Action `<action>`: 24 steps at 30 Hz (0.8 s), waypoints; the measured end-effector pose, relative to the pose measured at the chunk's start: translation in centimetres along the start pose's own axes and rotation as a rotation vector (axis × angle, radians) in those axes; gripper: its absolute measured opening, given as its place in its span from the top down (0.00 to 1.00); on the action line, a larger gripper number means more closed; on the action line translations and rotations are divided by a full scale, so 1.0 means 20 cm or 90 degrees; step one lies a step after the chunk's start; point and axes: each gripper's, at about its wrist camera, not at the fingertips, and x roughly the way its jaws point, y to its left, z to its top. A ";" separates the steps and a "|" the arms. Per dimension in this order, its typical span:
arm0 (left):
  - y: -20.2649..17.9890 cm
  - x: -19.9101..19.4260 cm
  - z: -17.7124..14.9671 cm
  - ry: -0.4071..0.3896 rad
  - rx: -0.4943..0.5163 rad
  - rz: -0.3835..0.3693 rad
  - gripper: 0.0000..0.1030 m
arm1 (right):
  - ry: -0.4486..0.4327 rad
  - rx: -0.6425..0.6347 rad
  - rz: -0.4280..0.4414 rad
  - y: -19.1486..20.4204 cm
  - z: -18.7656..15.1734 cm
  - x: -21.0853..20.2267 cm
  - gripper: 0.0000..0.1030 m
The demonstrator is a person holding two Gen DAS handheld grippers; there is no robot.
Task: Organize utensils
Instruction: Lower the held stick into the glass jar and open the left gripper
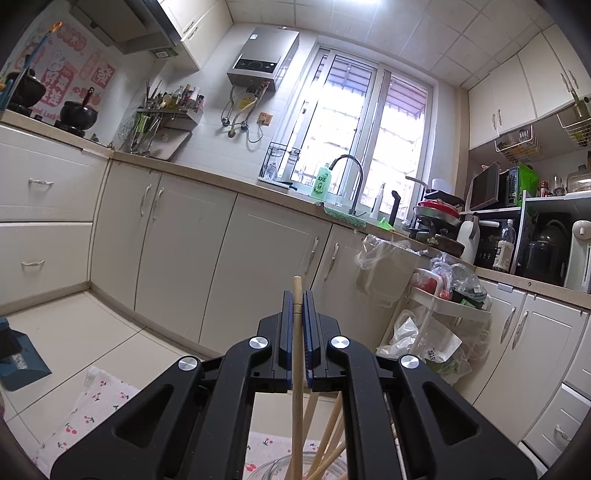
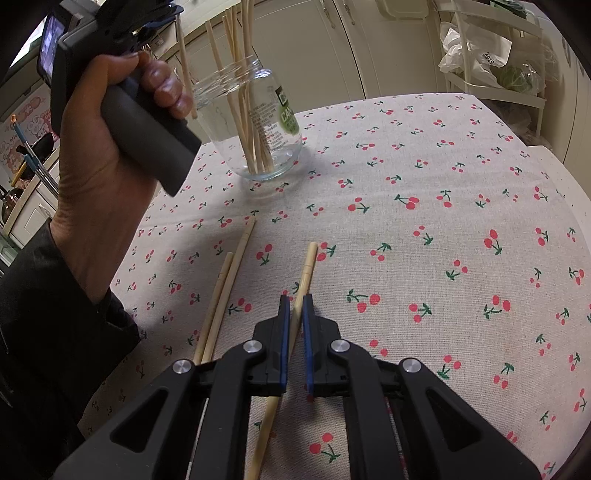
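Observation:
My left gripper (image 1: 297, 306) is shut on a pale wooden chopstick (image 1: 296, 369) that stands upright between the blue pads. Its lower end drops towards the mouth of a glass jar (image 1: 266, 470) that holds several more chopsticks. In the right wrist view the same jar (image 2: 273, 147) stands on the cherry-print cloth, and a hand (image 2: 96, 177) holds the left gripper (image 2: 159, 14) above it. My right gripper (image 2: 295, 308) is shut on a chopstick (image 2: 308, 266) that lies lengthwise on the cloth; I cannot tell whether it is lifted. Two more chopsticks (image 2: 229, 280) lie side by side to its left.
The table's cherry-print tablecloth (image 2: 424, 240) spreads wide to the right of the jar. Beyond the table are cream kitchen cabinets (image 1: 177, 243), a white trolley with plastic bags (image 1: 443, 306) and the tiled floor (image 1: 74, 332). A dark sleeve (image 2: 44, 332) fills the left side.

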 end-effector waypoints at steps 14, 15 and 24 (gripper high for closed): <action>-0.02 0.01 0.19 -0.065 -0.046 -0.007 0.95 | 0.000 0.001 0.002 0.00 0.00 0.00 0.93; -0.04 0.02 0.20 -0.071 -0.045 -0.008 0.95 | 0.000 0.002 0.002 0.00 0.00 0.00 0.93; -0.08 0.06 0.12 -0.056 -0.015 -0.003 0.95 | 0.000 0.004 0.006 0.00 0.00 0.00 0.93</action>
